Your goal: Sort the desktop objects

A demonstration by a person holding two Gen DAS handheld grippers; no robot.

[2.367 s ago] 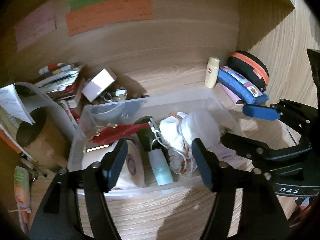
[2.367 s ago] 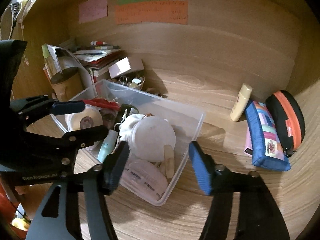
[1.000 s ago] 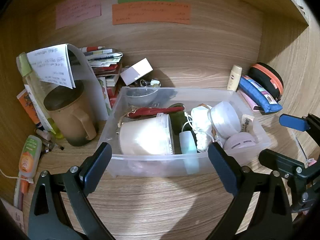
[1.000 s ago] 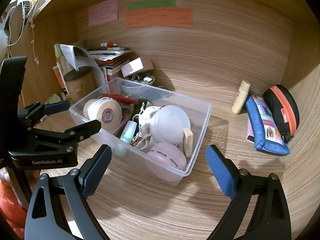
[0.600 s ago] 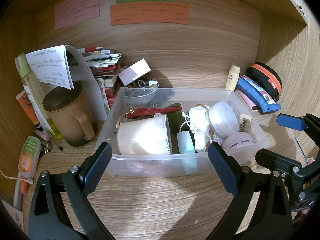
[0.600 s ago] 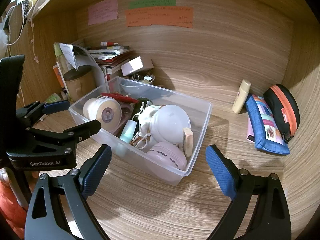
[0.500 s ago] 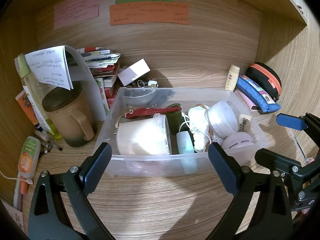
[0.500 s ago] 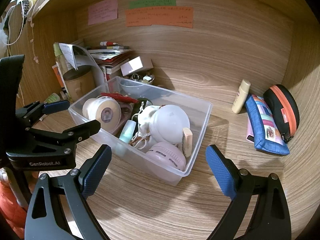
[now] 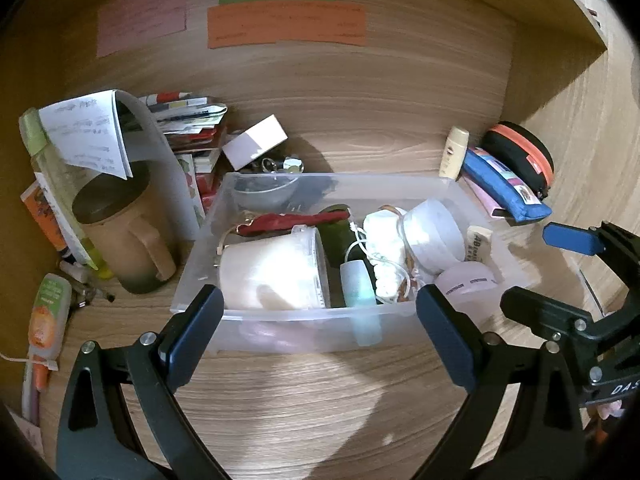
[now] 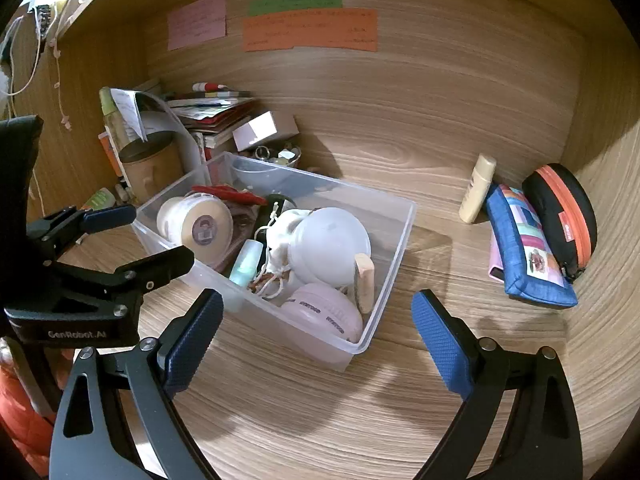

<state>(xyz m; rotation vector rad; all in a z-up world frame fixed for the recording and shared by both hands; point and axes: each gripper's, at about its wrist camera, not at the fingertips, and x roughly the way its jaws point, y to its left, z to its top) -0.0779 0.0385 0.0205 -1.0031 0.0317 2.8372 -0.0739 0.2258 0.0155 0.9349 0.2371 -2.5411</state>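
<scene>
We see the clear plastic bin (image 9: 460, 196) sitting mid-tabletop (image 9: 300, 400), holding a white tub (image 9: 272, 272), a round white container (image 10: 330, 244), a pink case (image 10: 324, 316) and a teal tube (image 9: 358, 284). Our left tongs (image 9: 320, 332) are spread wide, empty, near the bin's front wall. Our right tongs (image 10: 318, 336) are likewise spread, at the bin's near corner. A blue pencil pouch (image 10: 528, 252) lies well right.

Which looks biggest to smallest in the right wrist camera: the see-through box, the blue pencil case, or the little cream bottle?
1. The see-through box, easily the biggest.
2. The blue pencil case.
3. The cream bottle, the smallest.

The case and the bottle sit side by side, so that comparison is fair.
</scene>
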